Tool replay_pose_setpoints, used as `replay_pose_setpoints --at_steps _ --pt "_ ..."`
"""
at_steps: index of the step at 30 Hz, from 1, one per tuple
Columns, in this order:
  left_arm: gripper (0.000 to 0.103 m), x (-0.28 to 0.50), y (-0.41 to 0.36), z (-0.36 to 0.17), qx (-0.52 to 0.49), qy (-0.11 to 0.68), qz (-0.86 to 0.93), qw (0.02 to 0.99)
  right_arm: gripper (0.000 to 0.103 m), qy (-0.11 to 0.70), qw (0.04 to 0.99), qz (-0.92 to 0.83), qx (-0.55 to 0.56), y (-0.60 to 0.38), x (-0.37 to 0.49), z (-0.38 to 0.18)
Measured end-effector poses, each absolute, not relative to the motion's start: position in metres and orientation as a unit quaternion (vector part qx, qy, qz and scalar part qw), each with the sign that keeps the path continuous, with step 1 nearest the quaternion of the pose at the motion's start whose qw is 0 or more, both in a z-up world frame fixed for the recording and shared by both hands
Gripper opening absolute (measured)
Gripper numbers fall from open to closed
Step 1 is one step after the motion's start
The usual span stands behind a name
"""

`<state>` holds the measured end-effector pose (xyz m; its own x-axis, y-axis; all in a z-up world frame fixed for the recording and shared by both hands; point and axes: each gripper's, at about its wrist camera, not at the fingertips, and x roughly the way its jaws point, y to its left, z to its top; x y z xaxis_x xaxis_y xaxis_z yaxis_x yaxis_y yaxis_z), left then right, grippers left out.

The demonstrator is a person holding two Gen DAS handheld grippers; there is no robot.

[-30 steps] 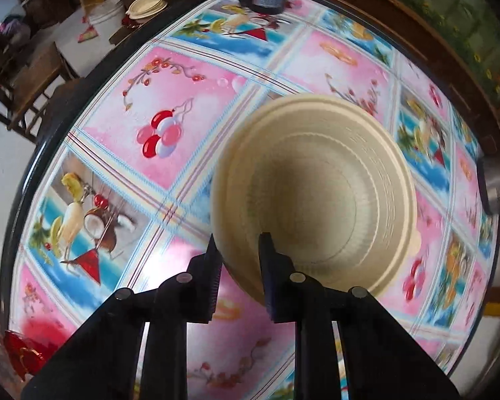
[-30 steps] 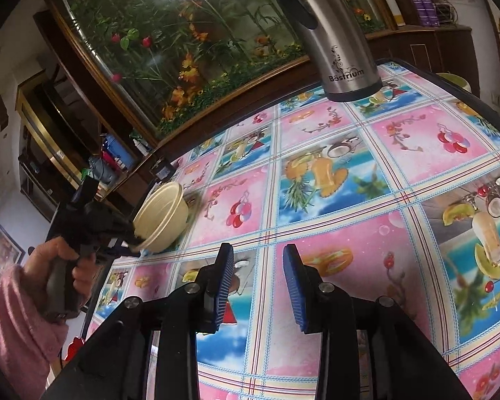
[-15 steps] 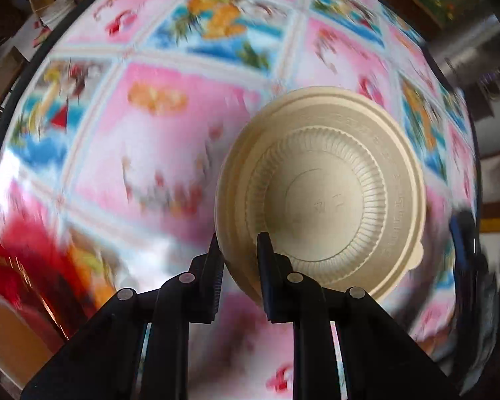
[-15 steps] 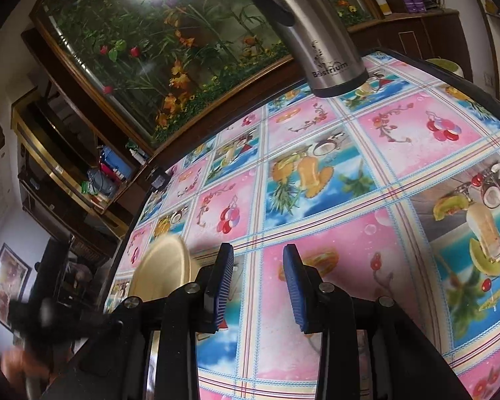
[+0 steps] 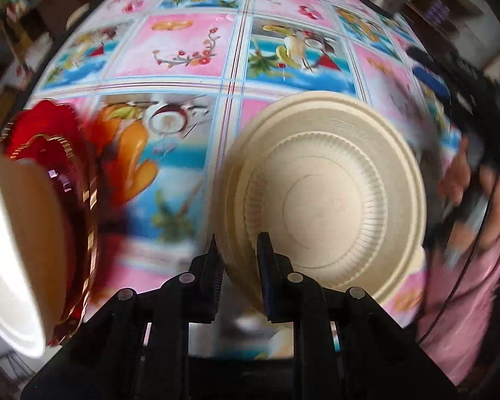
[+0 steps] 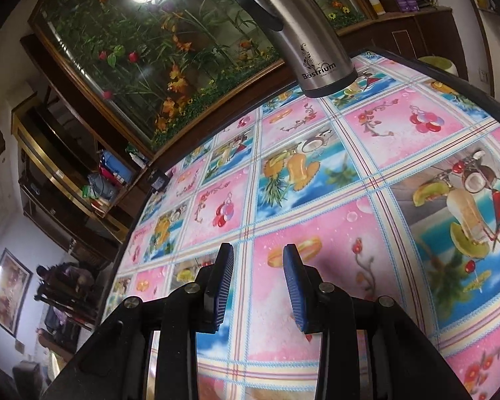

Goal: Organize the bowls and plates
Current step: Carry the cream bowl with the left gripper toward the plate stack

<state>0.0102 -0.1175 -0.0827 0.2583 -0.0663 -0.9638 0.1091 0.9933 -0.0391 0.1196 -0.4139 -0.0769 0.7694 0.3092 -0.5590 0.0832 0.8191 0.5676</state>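
In the left wrist view my left gripper (image 5: pixel 238 250) is shut on the rim of a cream plastic bowl (image 5: pixel 320 200), held above the patterned tablecloth (image 5: pixel 183 50) with its ribbed inside facing the camera. At the left edge lies a red plate with a gold rim (image 5: pixel 50 153), and a cream bowl (image 5: pixel 10 233) sits on it, blurred. In the right wrist view my right gripper (image 6: pixel 256 276) is open over the tablecloth (image 6: pixel 316 216) with nothing between its blue pads.
A steel flask (image 6: pixel 303 33) stands at the far side of the table, in front of a large aquarium (image 6: pixel 183 40). A hand in a pink sleeve (image 5: pixel 466 250) with the other gripper shows at the right. Shelves and dark wood furniture surround the table.
My left gripper has swept sideways across the table with the cream bowl, which has left the right wrist view. The red plate and cream bowl came into the left wrist view. The right gripper barely moved.
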Motion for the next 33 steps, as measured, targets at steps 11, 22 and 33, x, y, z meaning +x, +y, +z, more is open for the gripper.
replay_pose_setpoints --at_steps 11,22,33 --pt "0.018 -0.038 -0.117 -0.07 0.115 0.496 -0.073 0.858 0.034 0.341 0.898 0.091 0.263 -0.403 0.047 -0.07" --pt "0.018 -0.045 -0.119 -0.073 0.123 0.477 -0.094 0.865 0.034 0.362 0.897 0.124 0.22 -0.37 -0.052 -0.054" --pt "0.018 -0.04 -0.113 -0.077 0.109 0.485 -0.099 0.862 0.034 0.379 0.888 0.123 0.229 -0.361 -0.061 -0.064"
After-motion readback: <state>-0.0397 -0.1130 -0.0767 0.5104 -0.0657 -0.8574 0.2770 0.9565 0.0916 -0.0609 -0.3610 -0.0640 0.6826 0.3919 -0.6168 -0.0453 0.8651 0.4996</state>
